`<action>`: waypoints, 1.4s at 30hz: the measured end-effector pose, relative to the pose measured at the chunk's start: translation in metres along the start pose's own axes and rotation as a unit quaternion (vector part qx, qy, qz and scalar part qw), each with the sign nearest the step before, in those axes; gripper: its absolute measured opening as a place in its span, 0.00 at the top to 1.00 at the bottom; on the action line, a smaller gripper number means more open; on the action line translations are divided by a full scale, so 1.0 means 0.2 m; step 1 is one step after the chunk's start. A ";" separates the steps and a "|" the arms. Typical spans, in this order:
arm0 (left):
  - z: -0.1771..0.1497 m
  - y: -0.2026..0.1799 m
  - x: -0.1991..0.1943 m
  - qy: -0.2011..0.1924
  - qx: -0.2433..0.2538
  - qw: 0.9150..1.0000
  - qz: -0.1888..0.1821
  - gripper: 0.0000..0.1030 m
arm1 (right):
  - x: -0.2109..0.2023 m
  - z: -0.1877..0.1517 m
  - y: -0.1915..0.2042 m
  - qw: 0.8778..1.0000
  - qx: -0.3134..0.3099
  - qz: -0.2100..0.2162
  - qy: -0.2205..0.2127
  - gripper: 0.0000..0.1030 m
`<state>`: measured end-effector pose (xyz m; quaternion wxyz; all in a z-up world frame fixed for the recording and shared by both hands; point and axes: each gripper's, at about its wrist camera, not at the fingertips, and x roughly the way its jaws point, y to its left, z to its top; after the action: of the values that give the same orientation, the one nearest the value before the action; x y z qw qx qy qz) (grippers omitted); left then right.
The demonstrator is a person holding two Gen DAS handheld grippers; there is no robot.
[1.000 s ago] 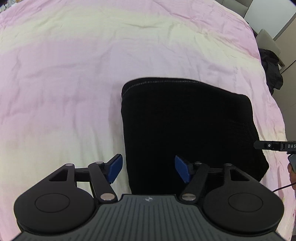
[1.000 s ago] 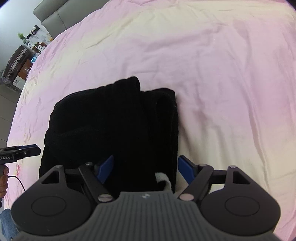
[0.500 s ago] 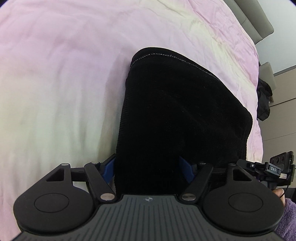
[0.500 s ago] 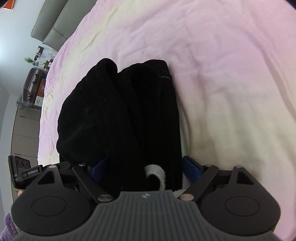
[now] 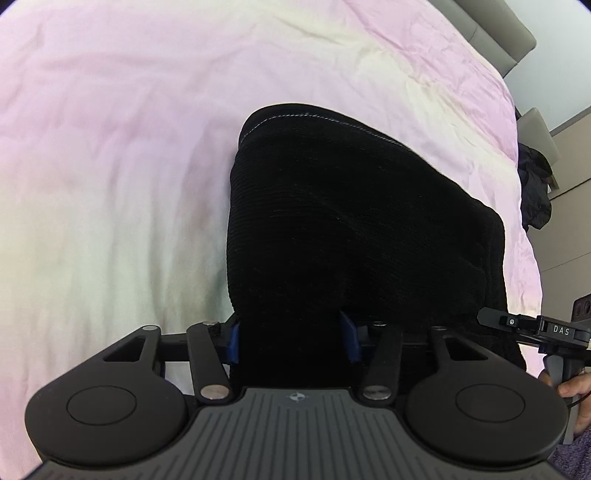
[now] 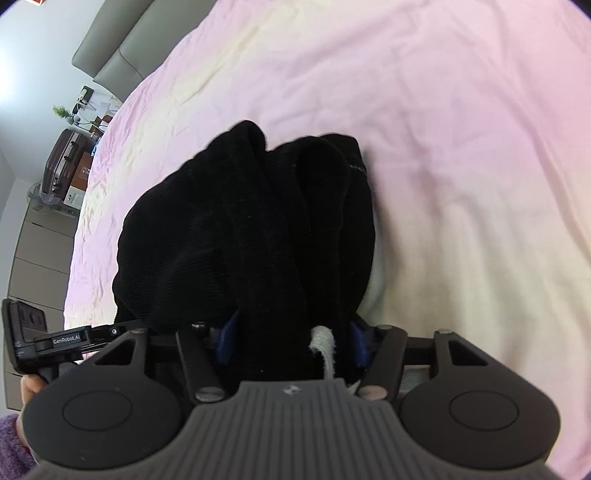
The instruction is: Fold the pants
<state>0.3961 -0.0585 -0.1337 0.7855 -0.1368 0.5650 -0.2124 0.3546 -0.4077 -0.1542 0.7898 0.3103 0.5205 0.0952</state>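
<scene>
The folded black ribbed pants (image 5: 351, 221) lie in a thick bundle on the pink and cream bedsheet (image 5: 110, 147). My left gripper (image 5: 291, 339) straddles the bundle's near left corner. Its jaws are closing, and the blue pads (image 5: 233, 341) press into the fabric between them. In the right wrist view the pants (image 6: 240, 229) show as stacked folds. My right gripper (image 6: 291, 341) is at their near right end, jaws closing, with the fabric and a white drawstring (image 6: 325, 347) between the pads.
A dark garment (image 5: 535, 192) hangs off a chair past the bed's right edge, and a grey headboard (image 5: 491, 22) stands behind. A suitcase (image 6: 61, 155) and grey drawers (image 6: 37, 251) stand beyond the left edge. A hand (image 5: 576, 387) holds the other tool.
Both grippers dropped from above the bundle's near edge onto it, and their jaws narrowed around the fabric. The pants' near end bunched up between the pads.
</scene>
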 end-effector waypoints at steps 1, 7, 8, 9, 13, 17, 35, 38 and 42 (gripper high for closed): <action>-0.01 -0.02 -0.03 -0.004 0.004 1.000 0.001 0.48 | -0.03 0.00 0.03 1.000 -0.003 -0.002 -0.006 0.51; -0.05 -0.13 -0.29 -0.014 0.044 0.999 0.007 0.51 | -0.20 -0.06 0.23 1.000 -0.022 0.002 -0.022 0.54; -0.06 -0.13 -0.35 -0.016 0.049 0.999 0.008 0.51 | -0.24 -0.08 0.27 0.999 -0.024 0.003 -0.023 0.55; -0.06 -0.13 -0.41 -0.018 0.053 0.998 0.009 0.51 | -0.26 -0.10 0.32 0.999 -0.025 0.006 -0.024 0.55; -0.09 -0.11 -0.67 -0.041 0.075 0.996 0.020 0.51 | -0.34 -0.17 0.53 0.998 -0.037 0.026 -0.033 0.55; -0.12 -0.02 -0.96 -0.062 0.086 0.994 0.040 0.51 | -0.36 -0.27 0.79 0.996 -0.053 0.054 -0.039 0.55; -0.15 0.88 -1.25 -0.066 0.045 0.992 0.098 0.51 | 0.39 -0.68 1.67 0.991 -0.094 0.091 0.006 0.55; -0.13 1.00 -1.13 -0.058 0.045 0.993 0.093 0.51 | 0.53 -0.70 1.69 0.992 -0.103 0.076 0.015 0.55; -0.14 1.16 -0.96 -0.039 0.045 0.994 0.091 0.51 | 0.75 -0.70 1.65 0.992 -0.107 0.052 0.045 0.55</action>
<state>0.3586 0.2387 -0.0892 0.8282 -0.0573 0.5342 -0.1595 0.3539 -0.0209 -0.1115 0.7884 0.2461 0.5250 0.2053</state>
